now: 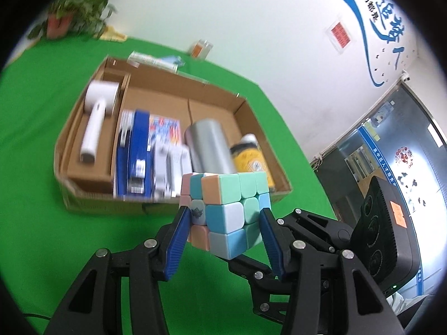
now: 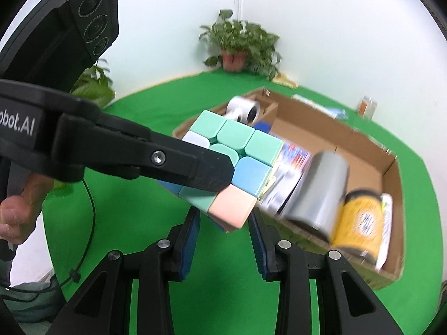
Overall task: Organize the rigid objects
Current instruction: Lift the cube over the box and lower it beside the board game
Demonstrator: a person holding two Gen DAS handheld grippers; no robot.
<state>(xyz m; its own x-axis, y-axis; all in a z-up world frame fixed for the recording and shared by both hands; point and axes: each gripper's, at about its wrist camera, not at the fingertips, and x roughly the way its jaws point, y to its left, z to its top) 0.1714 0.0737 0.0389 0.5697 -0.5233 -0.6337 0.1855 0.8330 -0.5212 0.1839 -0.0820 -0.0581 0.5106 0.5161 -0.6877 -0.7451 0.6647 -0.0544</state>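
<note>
Pastel plastic forms the puzzle cube [image 1: 227, 209], a three-by-three block with rounded tiles in mint, pale blue, peach, pink and white. It is held above the desk [image 1: 33, 195], clear of the green cloth, in front of the cardboard box [image 1: 83, 203].

The left gripper [image 1: 223, 224] has its jaws set on two opposite side faces of the cube; the ribbed blue pads [image 1: 178, 231] press against it. The right gripper [image 2: 225, 223] has narrower jaws, closed on a lower corner of the same cube, one blue pad on each side. In the right wrist view, one black finger of the left gripper crosses in front of the cube and hides part of its left face. A hand [image 2: 16, 217] grips the left tool's handle at the frame edge.

The box is shallow, open-topped, corrugated, with a narrow divided section along one side. That section holds a white handheld appliance [image 1: 95, 117] with a smooth cylindrical head. The main section holds a blue flat pack [image 1: 137, 150], a printed card pack [image 1: 164, 128], white small boxes [image 1: 173, 164], a matte grey cylinder [image 1: 209, 145] lying on its side, and a yellow-labelled jar [image 1: 251, 159].

Beyond the box lie a clear packet [image 1: 153, 60] and a small clear container [image 1: 201, 47]. A potted plant [image 1: 75, 11] stands by the white wall.
</note>
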